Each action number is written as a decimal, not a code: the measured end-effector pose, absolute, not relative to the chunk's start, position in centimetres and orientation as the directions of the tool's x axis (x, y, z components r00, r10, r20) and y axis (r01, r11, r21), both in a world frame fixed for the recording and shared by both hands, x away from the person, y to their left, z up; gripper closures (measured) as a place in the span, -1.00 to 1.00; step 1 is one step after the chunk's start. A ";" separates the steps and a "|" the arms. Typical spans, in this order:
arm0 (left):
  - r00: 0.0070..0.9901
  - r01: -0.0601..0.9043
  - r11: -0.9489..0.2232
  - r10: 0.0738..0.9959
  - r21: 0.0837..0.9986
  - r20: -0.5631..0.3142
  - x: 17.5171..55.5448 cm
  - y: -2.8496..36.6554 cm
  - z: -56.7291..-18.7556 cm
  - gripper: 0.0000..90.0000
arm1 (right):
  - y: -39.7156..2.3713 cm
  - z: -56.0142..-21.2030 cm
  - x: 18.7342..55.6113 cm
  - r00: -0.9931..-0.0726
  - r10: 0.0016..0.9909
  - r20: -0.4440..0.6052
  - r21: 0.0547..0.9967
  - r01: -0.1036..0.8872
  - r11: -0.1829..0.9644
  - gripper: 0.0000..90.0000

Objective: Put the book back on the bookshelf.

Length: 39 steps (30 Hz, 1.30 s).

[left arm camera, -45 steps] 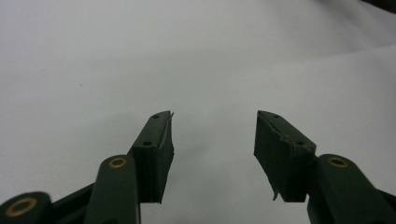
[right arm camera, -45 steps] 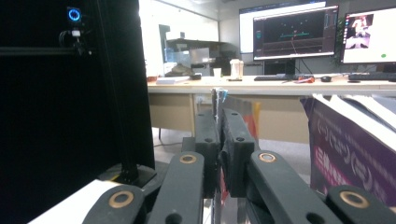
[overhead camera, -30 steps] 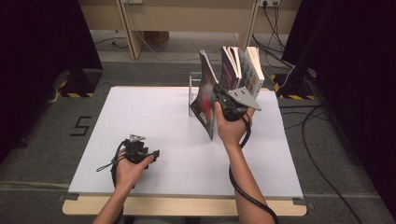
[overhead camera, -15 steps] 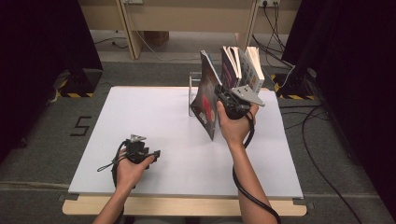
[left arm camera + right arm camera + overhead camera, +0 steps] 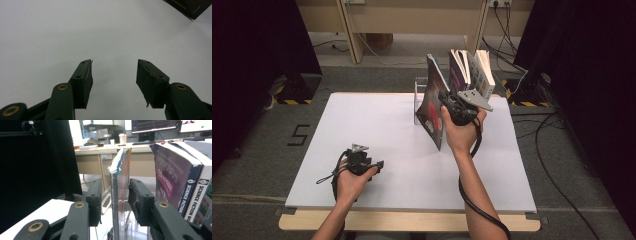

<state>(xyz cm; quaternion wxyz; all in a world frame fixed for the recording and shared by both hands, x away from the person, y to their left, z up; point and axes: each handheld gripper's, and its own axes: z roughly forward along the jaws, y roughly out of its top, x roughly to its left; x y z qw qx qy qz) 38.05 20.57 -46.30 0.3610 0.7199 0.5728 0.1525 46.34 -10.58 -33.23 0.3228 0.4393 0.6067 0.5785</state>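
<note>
So, the thin book (image 5: 120,195) is stood upright between the pads of the right gripper (image 5: 115,195), spine edge toward the camera in the right gripper view. The jaws have just been opening, and a sliver of gap can be seen on each side of the cover, so it looks more released than pinched. From the high view the book (image 5: 434,107) is seen leaning at the left end of the row, just beside a clear bookend (image 5: 418,100), with the other books (image 5: 472,70) to its right at the far edge of the white table (image 5: 377,130).

Its long axis runs up and down, straight ahead of the right gripper (image 5: 447,102), so a straight pull-back is probably all that's called for. The left gripper (image 5: 379,164) is parked well apart, low over bare table, jaws spread with nothing between them.

"SCIENCE FICTION" can be read on two spines (image 5: 192,195); the purple cover's lettering is too blurry.
</note>
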 end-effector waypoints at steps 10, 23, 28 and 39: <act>0.299 0.713 -0.085 0.935 0.696 -0.192 38.1 20.6 -46.3 0.01 | -10.4 -33.3 46.4 -0.373 0.912 0.172 0.975 0.194 -0.105 0.24; 0.301 0.713 -0.088 0.934 0.696 -0.191 38.1 20.5 -46.3 0.01 | -10.8 -33.1 45.8 -0.386 0.909 0.159 0.978 0.188 -0.091 0.22; 0.300 0.714 -0.085 0.934 0.695 -0.193 38.1 20.5 -46.3 0.00 | -11.0 -33.1 45.8 -0.373 0.911 0.174 0.977 0.181 -0.113 0.19; 0.302 0.712 -0.086 0.933 0.697 -0.193 38.1 20.5 -46.3 0.00 | -10.7 -33.0 45.9 -0.375 0.920 0.111 0.988 0.140 -0.063 0.27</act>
